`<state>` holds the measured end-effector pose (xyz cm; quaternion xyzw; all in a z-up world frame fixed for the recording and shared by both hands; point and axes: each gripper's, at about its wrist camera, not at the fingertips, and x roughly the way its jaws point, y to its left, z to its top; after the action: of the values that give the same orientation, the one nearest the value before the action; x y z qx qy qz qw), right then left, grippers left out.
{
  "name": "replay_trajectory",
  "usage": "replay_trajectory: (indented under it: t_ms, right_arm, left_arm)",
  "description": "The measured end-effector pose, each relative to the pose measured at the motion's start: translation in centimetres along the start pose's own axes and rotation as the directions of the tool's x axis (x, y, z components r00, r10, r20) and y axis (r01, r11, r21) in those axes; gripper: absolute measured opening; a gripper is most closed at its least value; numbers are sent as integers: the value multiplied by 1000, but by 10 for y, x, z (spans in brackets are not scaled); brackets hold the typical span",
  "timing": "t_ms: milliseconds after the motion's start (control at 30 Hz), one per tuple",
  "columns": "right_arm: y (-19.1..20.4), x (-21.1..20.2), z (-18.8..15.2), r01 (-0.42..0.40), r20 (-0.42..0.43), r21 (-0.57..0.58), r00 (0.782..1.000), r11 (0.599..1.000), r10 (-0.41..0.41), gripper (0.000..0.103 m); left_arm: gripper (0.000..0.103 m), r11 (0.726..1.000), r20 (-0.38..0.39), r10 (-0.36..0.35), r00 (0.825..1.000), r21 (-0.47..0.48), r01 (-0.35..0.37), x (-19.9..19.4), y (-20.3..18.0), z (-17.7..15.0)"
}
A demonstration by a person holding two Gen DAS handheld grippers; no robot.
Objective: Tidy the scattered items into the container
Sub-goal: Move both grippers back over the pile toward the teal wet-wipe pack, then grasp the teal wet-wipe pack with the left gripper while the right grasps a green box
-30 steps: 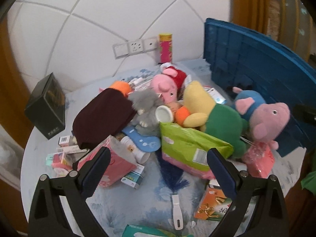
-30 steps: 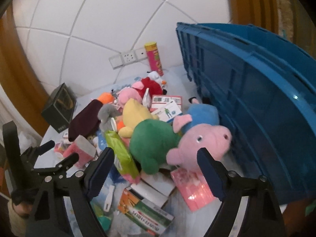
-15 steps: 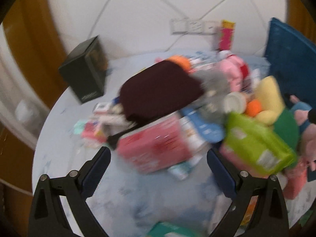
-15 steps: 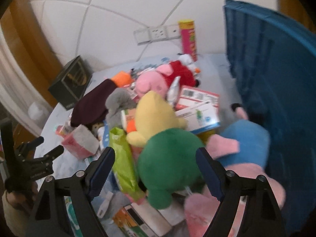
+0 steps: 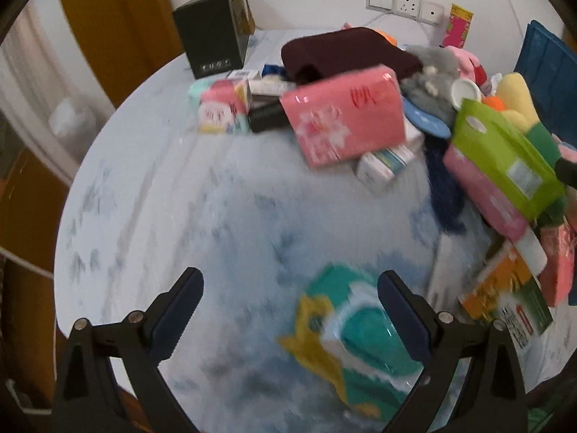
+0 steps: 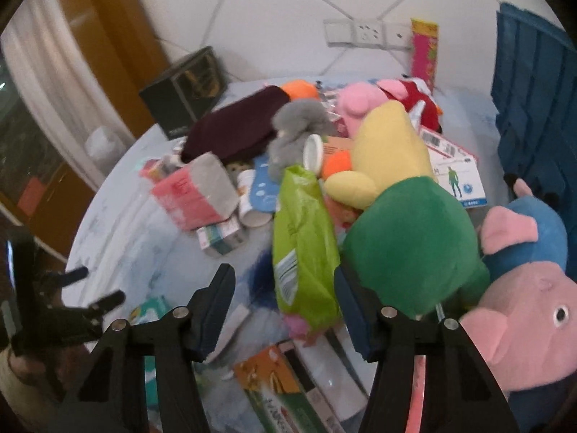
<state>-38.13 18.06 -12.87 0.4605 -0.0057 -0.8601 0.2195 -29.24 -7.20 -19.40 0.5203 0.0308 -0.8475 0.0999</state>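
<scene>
Teal tissue pack (image 5: 357, 339): lower centre of left view, lying on bench (image 5: 216, 216); light, soft, slippery film; grip across short sides. Left tongs (image 5: 288, 310) wide, empty. Right tongs (image 6: 285, 303) wide, empty.

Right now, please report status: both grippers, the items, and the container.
Left gripper open, empty, over teal pack. Right gripper open, green pouch between its fingers, not gripped. Items piled on table; blue crate beside pile.
</scene>
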Motion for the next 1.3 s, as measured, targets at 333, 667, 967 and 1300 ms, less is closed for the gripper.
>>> replay_trajectory:
  t_ms: [333, 667, 967, 1300]
  right_arm:
    - [-3, -25, -79, 19, -54, 34, 998, 999, -18, 58]
    - [-29, -18, -114, 29, -127, 45, 992, 999, -23, 73]
    - [-23, 6, -128, 43, -184, -48, 982, 998, -51, 74]
    - [3, 35, -140, 123, -172, -193, 973, 974, -157, 99]
  left_arm:
    - [99, 995, -17, -30, 999, -100, 28, -15, -41, -37]
    - [97, 983, -104, -36, 994, -181, 17, 25, -67, -55]
    - [89, 993, -64, 46, 997, -103, -53, 11, -47, -83]
    - [91, 993, -45, 40, 998, -106, -45, 12, -40, -87]
